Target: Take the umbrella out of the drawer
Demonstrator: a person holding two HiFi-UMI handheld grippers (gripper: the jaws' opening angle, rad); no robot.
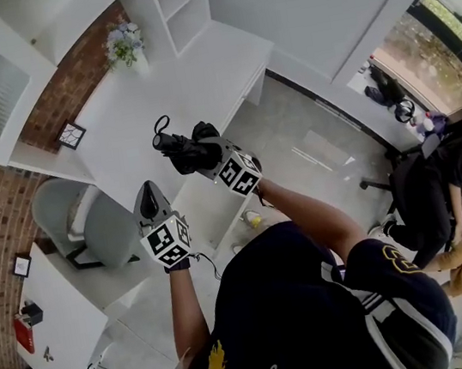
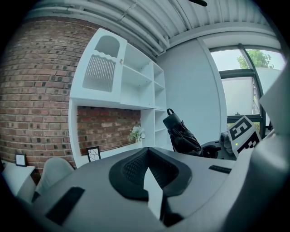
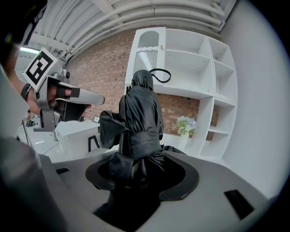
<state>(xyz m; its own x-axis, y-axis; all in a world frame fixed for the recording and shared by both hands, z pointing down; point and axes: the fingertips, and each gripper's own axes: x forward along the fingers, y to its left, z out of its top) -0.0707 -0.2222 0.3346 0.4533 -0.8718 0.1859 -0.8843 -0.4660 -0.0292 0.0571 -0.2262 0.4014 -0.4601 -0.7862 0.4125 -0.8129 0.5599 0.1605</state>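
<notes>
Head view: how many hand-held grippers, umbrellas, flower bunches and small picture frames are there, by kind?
grippers: 2, the left gripper and the right gripper
umbrella: 1
flower bunch: 1
picture frames: 2, the desk frame and the side frame
total: 6

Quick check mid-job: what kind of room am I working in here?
Likely an office or study mock-up: a white desk with built-in shelves against a brick wall, a grey chair, large windows.
</notes>
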